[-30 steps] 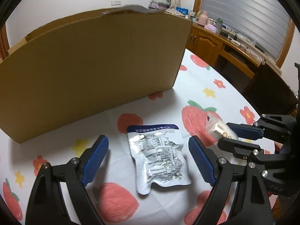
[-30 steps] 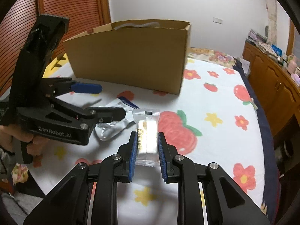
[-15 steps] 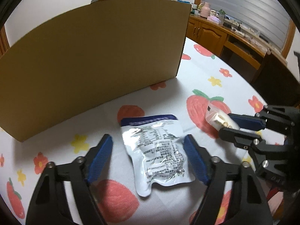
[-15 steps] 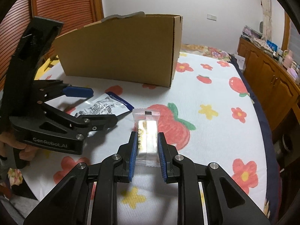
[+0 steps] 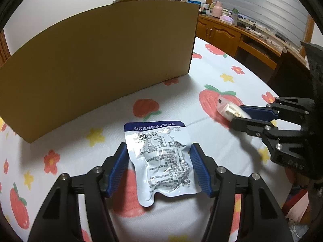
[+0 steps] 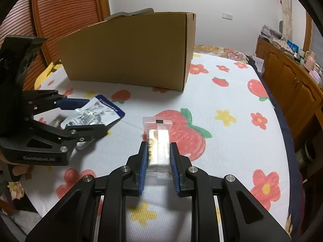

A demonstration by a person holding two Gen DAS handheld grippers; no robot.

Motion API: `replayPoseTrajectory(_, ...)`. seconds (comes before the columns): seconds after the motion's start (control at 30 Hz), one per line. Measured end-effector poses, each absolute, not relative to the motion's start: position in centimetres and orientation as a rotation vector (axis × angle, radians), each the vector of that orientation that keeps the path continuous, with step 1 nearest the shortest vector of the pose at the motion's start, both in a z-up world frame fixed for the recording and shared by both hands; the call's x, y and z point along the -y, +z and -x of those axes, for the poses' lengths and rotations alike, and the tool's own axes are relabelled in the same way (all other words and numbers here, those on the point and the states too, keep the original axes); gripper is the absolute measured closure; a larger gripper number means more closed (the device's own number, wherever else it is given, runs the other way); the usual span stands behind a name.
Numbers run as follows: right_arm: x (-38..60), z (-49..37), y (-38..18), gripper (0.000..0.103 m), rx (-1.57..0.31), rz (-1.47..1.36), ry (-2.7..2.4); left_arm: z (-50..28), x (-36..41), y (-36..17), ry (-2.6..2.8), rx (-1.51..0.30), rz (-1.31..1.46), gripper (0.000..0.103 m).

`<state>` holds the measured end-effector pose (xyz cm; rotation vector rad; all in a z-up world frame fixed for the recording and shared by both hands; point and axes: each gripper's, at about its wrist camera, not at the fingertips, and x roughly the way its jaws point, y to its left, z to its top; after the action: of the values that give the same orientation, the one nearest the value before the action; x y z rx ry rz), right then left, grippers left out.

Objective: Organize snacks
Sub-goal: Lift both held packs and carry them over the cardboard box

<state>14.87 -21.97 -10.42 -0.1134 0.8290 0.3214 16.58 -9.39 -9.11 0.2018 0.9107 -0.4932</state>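
Between the closing left tongs (image 5: 159,161), the foil pouch (image 5: 163,161) lies lengthwise (blue end toward box (image 5: 97,60)).

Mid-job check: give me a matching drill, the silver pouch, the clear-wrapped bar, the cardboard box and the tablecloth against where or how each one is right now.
Things:
1. silver pouch
2. clear-wrapped bar
3. cardboard box
4. tablecloth

States:
A. standing on the table behind both snacks
B. clamped in the right gripper
C. printed with strawberries and flowers
D. between the closing jaws of the left gripper

Pairs: 1-D, 2-B, 3-A, 4-C
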Motion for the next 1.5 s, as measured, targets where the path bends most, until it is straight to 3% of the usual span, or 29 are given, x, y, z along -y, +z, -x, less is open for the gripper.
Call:
replayPoseTrajectory(0.9, 21.6, -14.8, -10.5, 0.083, -0.829, 0.129, 0.31, -14.5, 6.3, -7.0, -0.48, -0.793, -0.087, 0.042)
replayPoseTrajectory(0.93, 21.6, -14.8, -10.5, 0.083, -0.828, 0.128, 0.31, -14.5, 6.2, -6.9, -0.479, -0.788, -0.085, 0.059)
replayPoseTrajectory(0.97, 21.6, -14.8, -10.5, 0.083, -0.825, 0.129, 0.308, -14.5, 6.2, -6.8, -0.477, -0.78, -0.083, 0.063)
replayPoseTrajectory(1.0, 21.6, -14.7, -10.5, 0.083, -0.823, 0.13, 0.307, -14.6, 6.1, -6.7, -0.478, -0.783, -0.078, 0.074)
replayPoseTrajectory(1.27, 21.3, -14.4, -10.3, 0.083, -0.814, 0.149, 0.301, -15.7, 6.0, -7.5, -0.472, -0.834, -0.067, 0.077)
replayPoseTrajectory(1.37, 21.3, -14.5, -10.3, 0.083, -0.814, 0.151, 0.301, -16.0, 6.0, -7.9, -0.448, -0.857, -0.064, 0.071)
replayPoseTrajectory(1.43, 21.3, -14.5, -10.3, 0.083, -0.814, 0.149, 0.3, -16.1, 5.9, -7.8, -0.445, -0.862, -0.048, 0.039)
replayPoseTrajectory(1.5, 21.3, -14.5, -10.4, 0.083, -0.815, 0.148, 0.302, -16.1, 6.1, -7.8, -0.441, -0.853, -0.052, 0.032)
